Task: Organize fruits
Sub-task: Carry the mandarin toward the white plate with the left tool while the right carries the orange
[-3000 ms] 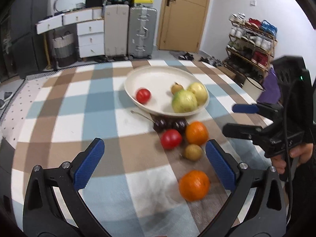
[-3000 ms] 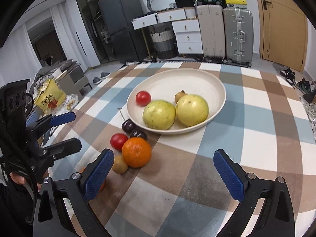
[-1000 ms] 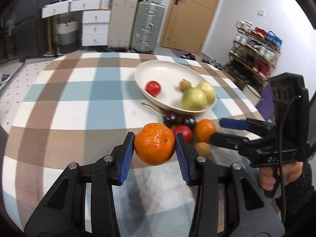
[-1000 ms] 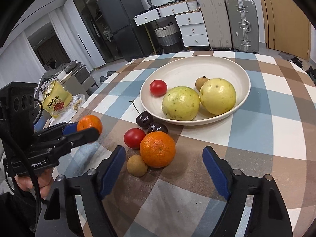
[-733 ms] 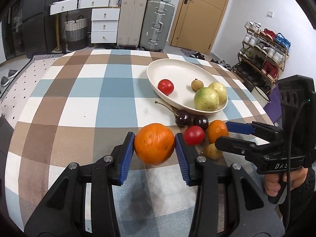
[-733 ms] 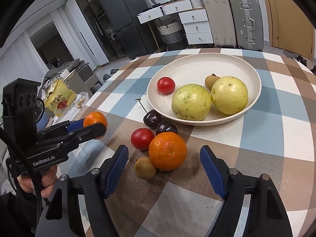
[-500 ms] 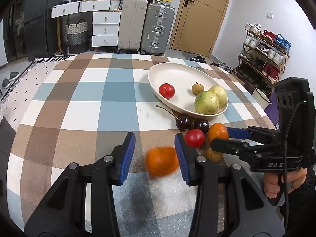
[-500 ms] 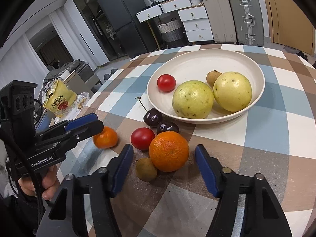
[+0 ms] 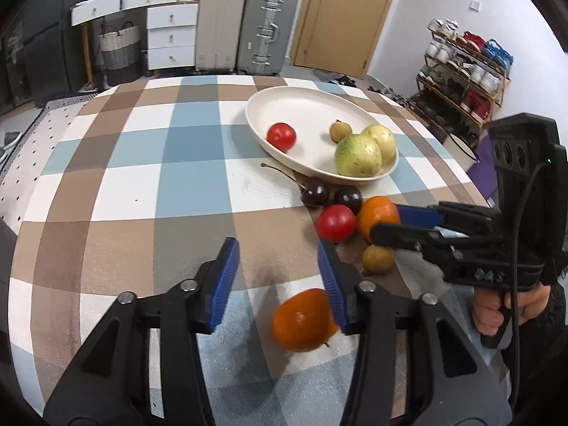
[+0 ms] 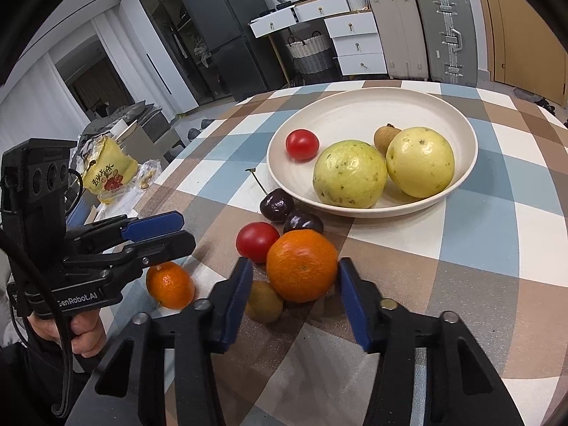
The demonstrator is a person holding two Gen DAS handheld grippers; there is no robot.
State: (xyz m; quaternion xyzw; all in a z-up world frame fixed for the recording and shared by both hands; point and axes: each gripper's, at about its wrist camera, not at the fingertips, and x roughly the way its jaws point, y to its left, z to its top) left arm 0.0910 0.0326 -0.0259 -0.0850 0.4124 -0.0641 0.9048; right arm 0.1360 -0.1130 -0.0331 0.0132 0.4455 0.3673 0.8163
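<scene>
My left gripper [image 9: 278,271] hangs over the checked cloth with its jaws opening and nothing between them. A loose orange [image 9: 303,319] [image 10: 170,285] lies on the cloth just under its right finger. My right gripper [image 10: 296,278] is closing around a second orange [image 10: 301,264] [image 9: 378,213]. Its right pad is at the peel, and a thin gap shows at the left pad. Beside that orange lie a red tomato [image 10: 257,241], two dark cherries [image 10: 277,206] and a small brown fruit [image 10: 264,301]. The cream plate [image 10: 355,103] [image 9: 312,106] holds a tomato, two pale green fruits and a small brown one.
The round table's edge curves close behind both grippers. A yellow snack bag [image 10: 106,174] sits on a side surface left of the table. Suitcases [image 9: 266,28], white drawers and a shoe rack [image 9: 461,78] line the room beyond.
The left gripper let go of its orange, which dropped onto the cloth beneath it. The right gripper's jaws narrowed around the other orange.
</scene>
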